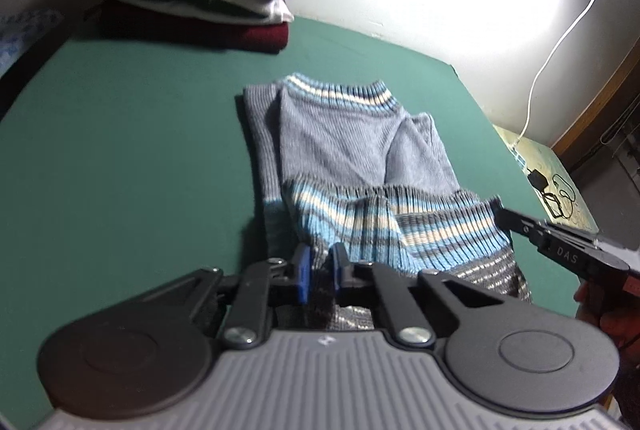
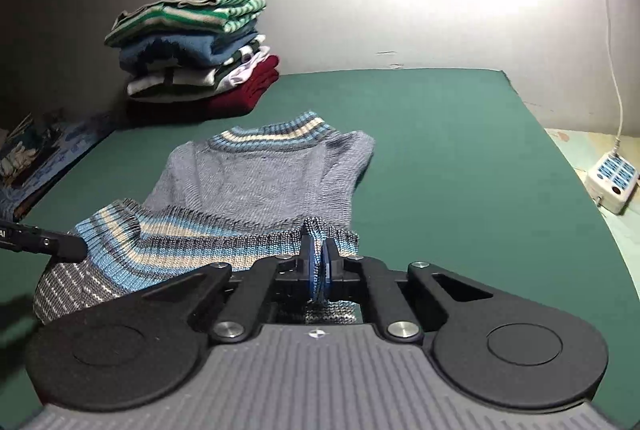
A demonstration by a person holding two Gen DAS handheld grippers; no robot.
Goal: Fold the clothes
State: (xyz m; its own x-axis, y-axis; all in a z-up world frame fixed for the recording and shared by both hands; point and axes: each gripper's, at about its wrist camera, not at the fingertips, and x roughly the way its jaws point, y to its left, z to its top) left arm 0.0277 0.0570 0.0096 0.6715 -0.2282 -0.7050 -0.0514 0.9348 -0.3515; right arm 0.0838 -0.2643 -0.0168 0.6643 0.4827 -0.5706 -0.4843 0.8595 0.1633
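On the green tabletop [image 2: 460,134] lies a grey knitted sweater [image 1: 340,138], its striped collar toward the wall and its sleeves already folded inward over the body. The left hand-held gripper [image 1: 319,276] is clenched on the striped bottom hem [image 1: 400,226] at one side, and the right hand-held gripper [image 2: 319,270] is pinched tight on the same hem at the other side, with a small ridge of knit standing up between its blue pads [image 2: 308,266]. The hem is raised off the tabletop and curls toward the collar, so the step in hand seems to be folding the lower part up over the chest. To do it well, I think both hands should travel together at the same height, so the hem stays straight and does not twist. The hem should land parallel to the collar and just short of it, and the sleeves underneath must not be dragged out of place. How many layers the left one holds I cannot tell, because that picture is blurred there. A pile of folded clothes [image 2: 192,54] waits in the far corner, well apart from the sweater, and a white power strip [image 2: 612,178] lies beyond the tabletop edge.
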